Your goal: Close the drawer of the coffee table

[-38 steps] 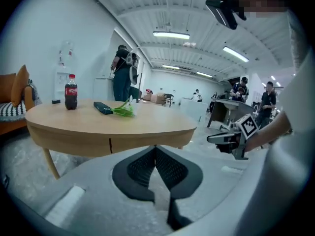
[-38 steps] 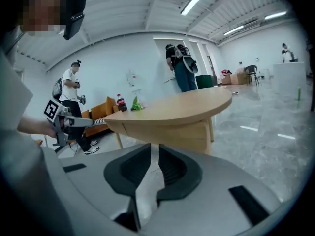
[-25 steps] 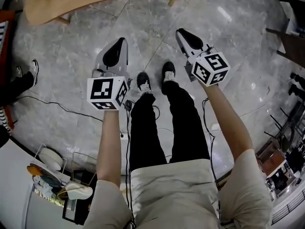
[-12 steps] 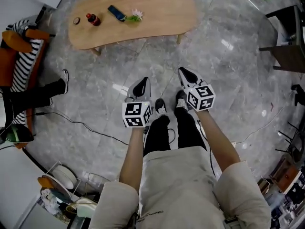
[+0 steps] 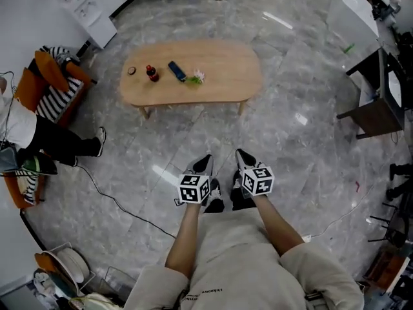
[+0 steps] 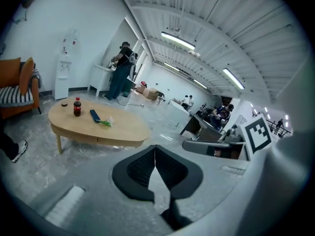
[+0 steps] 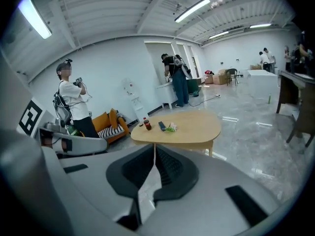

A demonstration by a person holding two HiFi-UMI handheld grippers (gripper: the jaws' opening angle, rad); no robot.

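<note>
The left tool and the right tool are hovering side by side above the person's shoes, each with jaws pressed together and pinching nothing; the right tool's jaws have just been closing. Well ahead, across the grey marble floor, the oval wooden coffee-table worktop is carrying a cola bottle, a dark flat device and a green sprig. Its drawer is sitting in the front edge, apparently flush.

Wooden coffee table on marble floor, bearing bottle, dark flat object, flower sprig
</note>
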